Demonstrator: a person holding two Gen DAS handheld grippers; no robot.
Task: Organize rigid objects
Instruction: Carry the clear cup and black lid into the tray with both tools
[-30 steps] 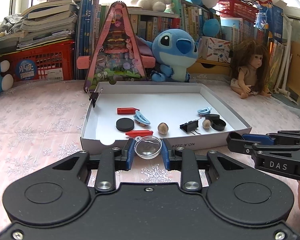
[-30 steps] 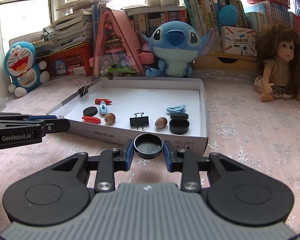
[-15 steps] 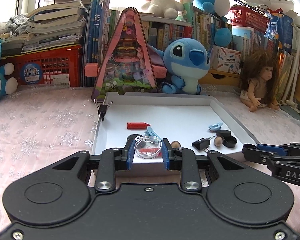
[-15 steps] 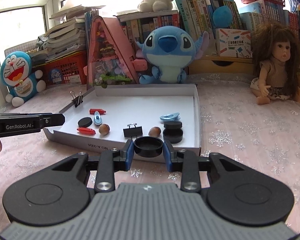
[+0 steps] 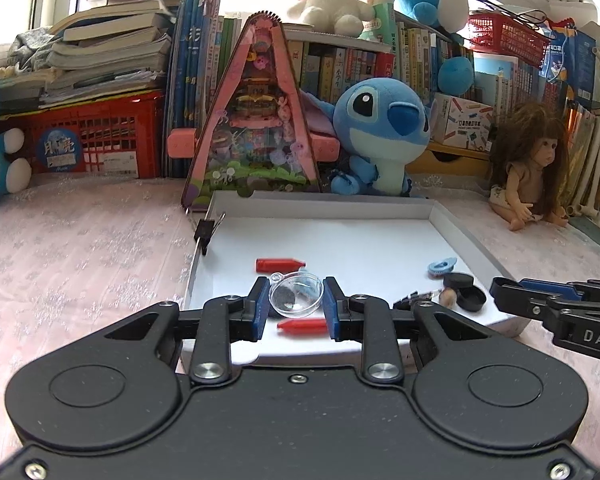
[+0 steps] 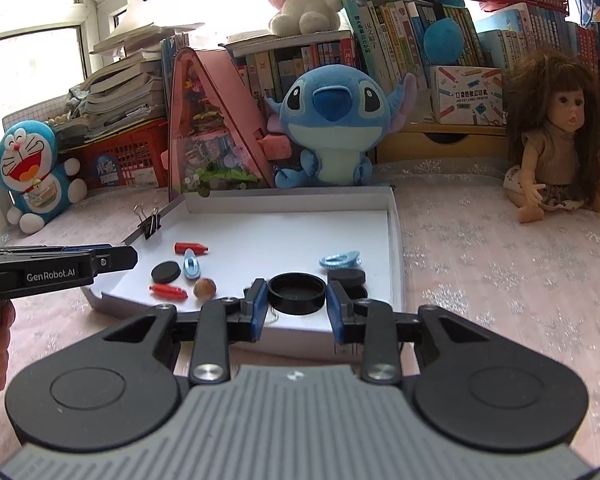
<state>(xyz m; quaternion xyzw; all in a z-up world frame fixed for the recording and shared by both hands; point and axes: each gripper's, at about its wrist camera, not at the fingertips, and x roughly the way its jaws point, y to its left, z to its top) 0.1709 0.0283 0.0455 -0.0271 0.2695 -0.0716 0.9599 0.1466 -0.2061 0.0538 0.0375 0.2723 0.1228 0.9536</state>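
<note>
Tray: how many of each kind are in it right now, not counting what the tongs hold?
Red sticks: 2
Blue clips: 2
Nuts: 2
Binder clips: 2
Black rounds: 3
Total: 11

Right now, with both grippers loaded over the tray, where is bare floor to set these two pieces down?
The tray's far half is bare, from the back wall down to the upper red piece and the blue ring. The middle strip between the nut and the black caps is narrower. The near left and right clusters are crowded.
</note>
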